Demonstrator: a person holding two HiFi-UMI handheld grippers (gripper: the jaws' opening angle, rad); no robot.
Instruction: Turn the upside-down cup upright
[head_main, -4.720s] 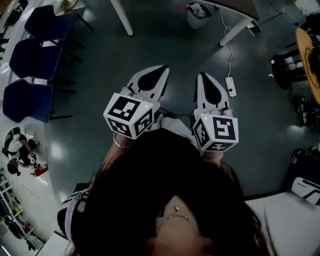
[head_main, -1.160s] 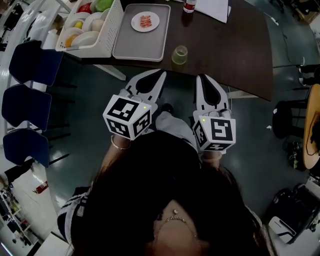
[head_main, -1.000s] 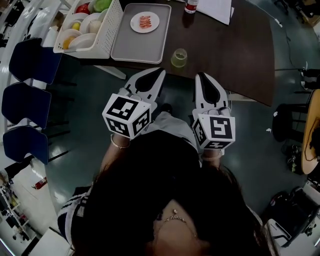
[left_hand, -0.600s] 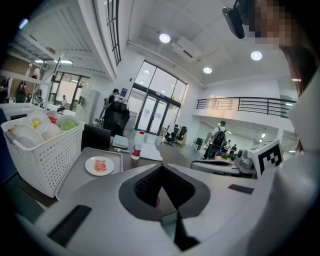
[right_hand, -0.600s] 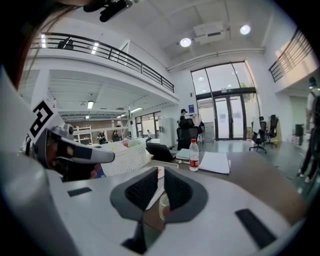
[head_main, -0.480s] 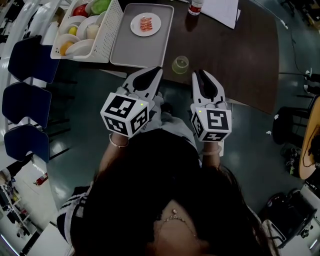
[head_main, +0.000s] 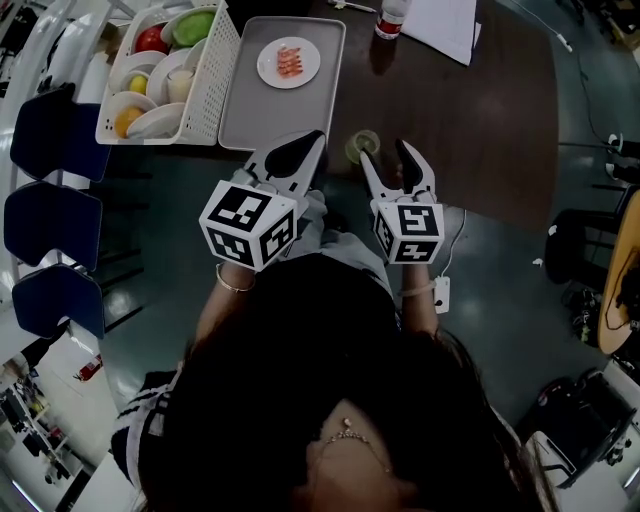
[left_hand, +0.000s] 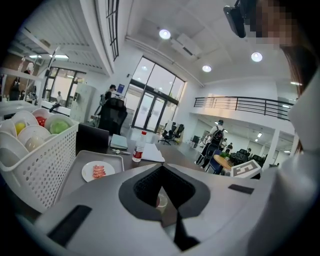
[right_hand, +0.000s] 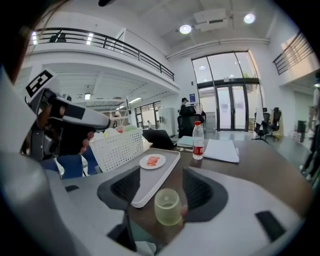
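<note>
Right tool (right_hand: 161, 181) just opened, cup (right_hand: 167, 207) between — its view alone shows it inverted.

Both forearms reach toward twelve o'clock. The left gripper (head_main: 308, 142), at eleven, has its jaws pressed together. The right gripper (head_main: 390, 157), at one, has just been opening its jaws; the cup (head_main: 362, 146) shows in their gap, ungripped.

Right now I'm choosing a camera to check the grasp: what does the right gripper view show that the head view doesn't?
Only the right gripper view: the cup stands base up between the jaws of the right gripper, which have just been opening and do not clamp it; also a balcony railing.
Only the head view: that gripper's marker cube and a power strip on the floor.
Both: tray, plate, white basket, bottle.
</note>
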